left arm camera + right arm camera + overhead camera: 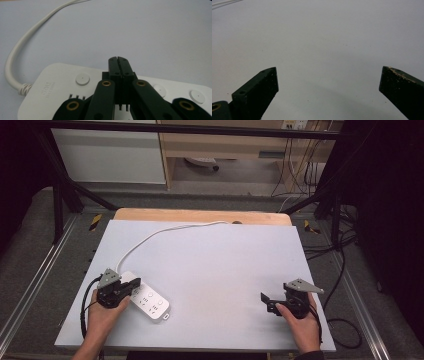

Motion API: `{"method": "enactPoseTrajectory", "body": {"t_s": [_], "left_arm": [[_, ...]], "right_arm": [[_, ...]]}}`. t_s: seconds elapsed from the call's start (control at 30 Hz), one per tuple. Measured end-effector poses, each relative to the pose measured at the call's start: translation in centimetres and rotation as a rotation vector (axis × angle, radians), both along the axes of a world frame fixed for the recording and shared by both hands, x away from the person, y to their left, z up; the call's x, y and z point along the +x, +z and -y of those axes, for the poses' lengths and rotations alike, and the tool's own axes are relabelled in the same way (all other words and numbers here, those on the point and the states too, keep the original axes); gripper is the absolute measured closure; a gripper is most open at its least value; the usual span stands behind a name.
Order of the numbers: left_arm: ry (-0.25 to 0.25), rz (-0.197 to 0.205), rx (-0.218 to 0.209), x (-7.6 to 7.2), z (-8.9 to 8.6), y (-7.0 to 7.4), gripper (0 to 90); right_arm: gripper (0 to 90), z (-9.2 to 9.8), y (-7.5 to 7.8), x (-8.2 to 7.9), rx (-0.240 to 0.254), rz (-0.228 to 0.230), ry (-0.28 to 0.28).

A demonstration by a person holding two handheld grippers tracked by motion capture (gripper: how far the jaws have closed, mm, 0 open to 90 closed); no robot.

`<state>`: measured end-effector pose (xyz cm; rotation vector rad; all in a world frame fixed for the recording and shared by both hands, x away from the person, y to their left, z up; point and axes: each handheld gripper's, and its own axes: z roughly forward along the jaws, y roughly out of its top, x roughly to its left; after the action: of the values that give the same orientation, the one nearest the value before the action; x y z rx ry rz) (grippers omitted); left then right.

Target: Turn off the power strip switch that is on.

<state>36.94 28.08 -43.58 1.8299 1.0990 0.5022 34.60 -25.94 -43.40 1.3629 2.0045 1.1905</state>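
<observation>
Pressed together, the left gripper (117, 59) hangs over the power strip (147, 301) at the tabletop's (215, 270) left, likely to press a switch (82, 79). Right gripper (266, 301) waits spread, well apart. Next: aim squarely.

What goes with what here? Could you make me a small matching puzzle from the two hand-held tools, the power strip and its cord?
Things:
1. left tool
2. right tool
3. power strip
4. white cord

States or places:
A. jaws wide apart over bare table
B. curves away toward the table's far edge
C. jaws shut together above the strip
D. lies flat at the table's near left

Pairs: 1-C, 2-A, 3-D, 4-B
</observation>
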Motion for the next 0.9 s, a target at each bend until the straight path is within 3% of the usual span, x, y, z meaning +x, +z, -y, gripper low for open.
{"method": "enactPoseTrajectory", "body": {"t_s": [0.13, 0.77, 0.9], "left_arm": [[-0.001, -0.009, -0.021, 0.02, -0.06, 0.0, 90.0], [-0.018, -0.009, -0.026, 0.06, 0.23, -0.1, 90.0], [-0.022, -0.009, -0.026, 0.07, 0.29, -0.08, 86.6]], "right_arm": [[3.2, -0.08, -0.01, -0.04, 0.0, -0.004, 0.0], [3.2, -0.06, -0.02, -0.03, 0.001, -0.004, 0.0], [3.1, -0.02, -0.04, 0.01, -0.001, -0.002, 0.002]]}}
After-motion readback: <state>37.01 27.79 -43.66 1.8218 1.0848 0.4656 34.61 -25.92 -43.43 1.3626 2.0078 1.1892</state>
